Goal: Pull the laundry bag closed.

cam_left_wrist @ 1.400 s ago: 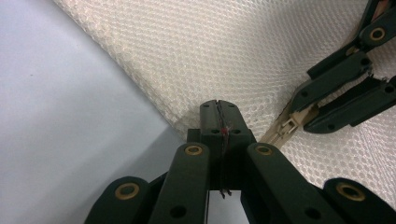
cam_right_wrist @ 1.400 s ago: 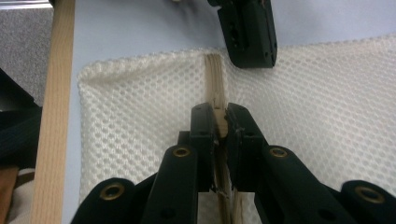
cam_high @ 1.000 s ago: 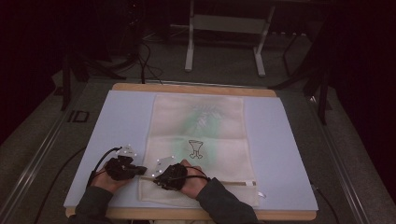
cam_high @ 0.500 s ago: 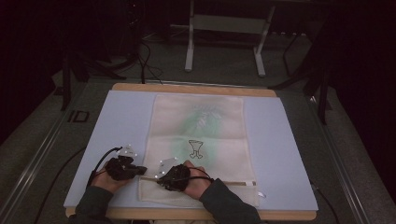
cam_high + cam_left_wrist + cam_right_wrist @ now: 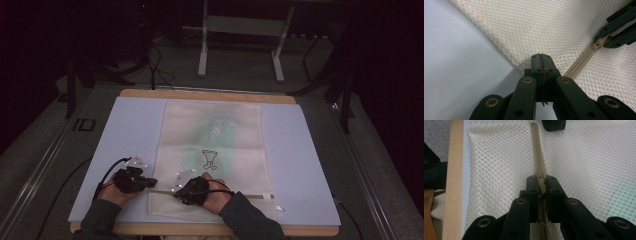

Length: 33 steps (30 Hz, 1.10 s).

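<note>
Mesh bag [image 5: 212, 150] lies flat mid-bench, zipper [image 5: 538, 150] along near edge. Left hand-held gripper [image 5: 541, 58] pinches bag's corner; right hand-held gripper [image 5: 541, 185] clamps zipper pull. Zipping step; next: slide pull steadily.

high: above, forward-down | tool cams: close, sharing mesh bag [image 5: 212, 150]

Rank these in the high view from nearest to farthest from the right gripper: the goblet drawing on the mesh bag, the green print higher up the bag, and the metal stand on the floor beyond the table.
From the right gripper, shut on the bag's zipper:
1. Goblet drawing, just beyond it, mid-bag.
2. Green print, toward the bag's far end.
3. Metal stand, on the floor past the table's far edge.
</note>
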Tool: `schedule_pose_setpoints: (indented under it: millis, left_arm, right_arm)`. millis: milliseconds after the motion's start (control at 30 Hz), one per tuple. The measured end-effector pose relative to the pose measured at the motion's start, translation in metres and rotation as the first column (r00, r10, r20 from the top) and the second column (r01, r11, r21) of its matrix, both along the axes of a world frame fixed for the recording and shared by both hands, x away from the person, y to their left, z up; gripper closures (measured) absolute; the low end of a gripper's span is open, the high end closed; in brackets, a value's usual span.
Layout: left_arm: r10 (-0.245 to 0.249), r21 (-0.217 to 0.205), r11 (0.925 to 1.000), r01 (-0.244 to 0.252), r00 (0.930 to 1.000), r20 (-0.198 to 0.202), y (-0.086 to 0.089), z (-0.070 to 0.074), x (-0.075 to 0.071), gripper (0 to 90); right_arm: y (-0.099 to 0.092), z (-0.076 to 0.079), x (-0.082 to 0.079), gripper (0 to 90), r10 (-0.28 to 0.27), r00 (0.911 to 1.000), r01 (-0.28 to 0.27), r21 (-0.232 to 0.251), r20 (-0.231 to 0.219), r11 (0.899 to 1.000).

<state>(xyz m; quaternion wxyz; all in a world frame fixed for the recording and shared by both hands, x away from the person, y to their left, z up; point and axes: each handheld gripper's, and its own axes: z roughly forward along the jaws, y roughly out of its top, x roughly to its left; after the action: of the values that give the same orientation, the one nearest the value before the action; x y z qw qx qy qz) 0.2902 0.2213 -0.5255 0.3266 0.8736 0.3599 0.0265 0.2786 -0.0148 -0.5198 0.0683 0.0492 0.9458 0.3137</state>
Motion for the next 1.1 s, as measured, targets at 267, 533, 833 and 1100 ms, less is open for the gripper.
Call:
schedule_pose_setpoints:
  millis: [267, 533, 833, 1100]
  left_arm:
    - [-0.001, 0.000, 1.0000, 0.001, 1.0000, 0.000, 0.000, 0.000, 0.000, 90.0]
    - [-0.001, 0.000, 1.0000, 0.001, 1.0000, -0.001, 0.000, 0.000, 0.000, 90.0]
    - [-0.001, 0.000, 1.0000, 0.001, 1.0000, -0.002, 0.000, 0.000, 0.000, 90.0]
    - [-0.004, 0.003, 1.0000, 0.004, 1.0000, -0.002, 0.000, 0.000, 0.000, 89.9]
  right_arm:
    - [-0.007, 0.001, -0.001, 82.3, -0.004, 1.0000, 0.004, -0.014, -0.001, 1.000]
    - [-0.013, 0.001, -0.001, 82.3, -0.006, 1.0000, 0.006, -0.015, 0.003, 1.000]
    - [-0.019, 0.001, -0.002, 82.3, -0.013, 0.9999, 0.013, -0.017, -0.002, 1.000]
    - [-0.026, 0.001, -0.003, 82.3, -0.023, 0.9997, 0.023, -0.014, -0.006, 1.000]
